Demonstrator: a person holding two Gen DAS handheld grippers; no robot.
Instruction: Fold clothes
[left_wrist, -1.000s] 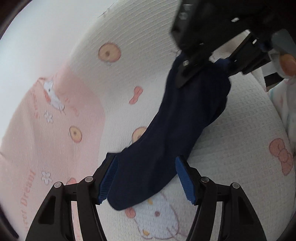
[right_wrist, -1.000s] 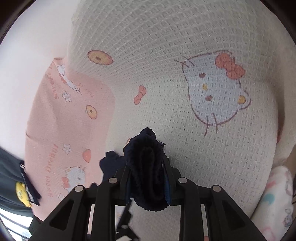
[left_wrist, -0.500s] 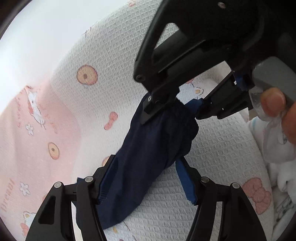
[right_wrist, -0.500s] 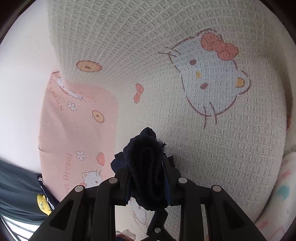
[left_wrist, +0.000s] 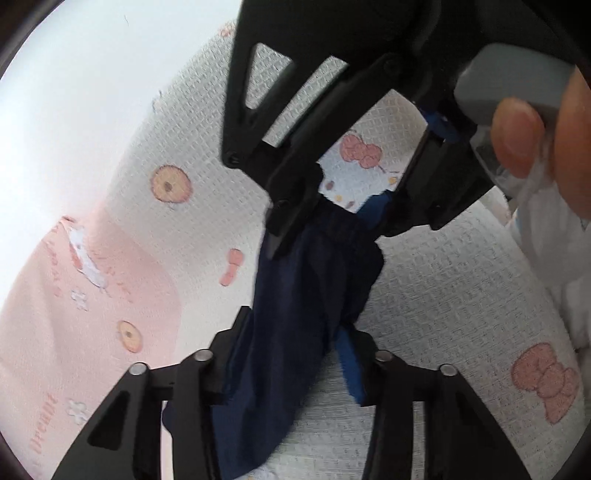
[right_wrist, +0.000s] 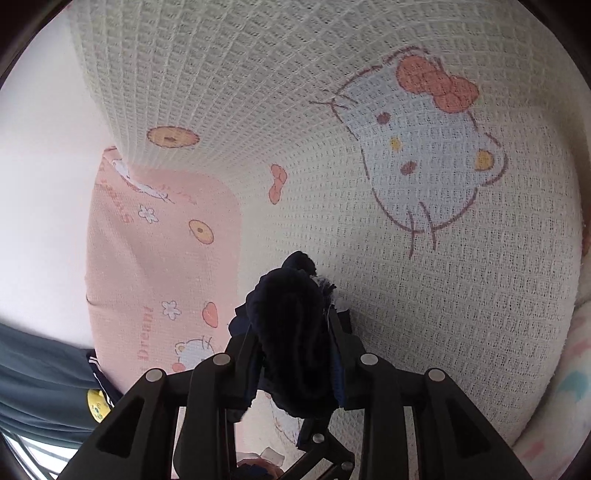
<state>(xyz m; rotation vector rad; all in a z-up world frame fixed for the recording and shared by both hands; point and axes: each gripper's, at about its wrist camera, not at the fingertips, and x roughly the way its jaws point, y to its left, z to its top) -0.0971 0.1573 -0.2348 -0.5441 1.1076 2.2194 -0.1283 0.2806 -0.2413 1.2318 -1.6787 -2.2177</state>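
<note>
Stretching between both grippers, a small navy-blue fabric garment (left_wrist: 314, 295) hangs just above a white waffle-weave blanket w/ cartoon cat & bow prints (left_wrist: 461, 295). Left gripper (left_wrist: 291, 354): jaws have just been closing, now pinching garment's lower part, cloth bunched between black fingers w/ blue pads. Right gripper (right_wrist: 295, 332) pinches the other end, gathered into a dark wad between its pads; jaws just eased open slightly, cloth not dropped. In left view a person's fingertips (left_wrist: 517, 136) show on right gripper's grey handle. Pink printed border panel (right_wrist: 155, 240) lies left of the white weave. Pale patterned cloth (right_wrist: 569, 387) at right edge.
</note>
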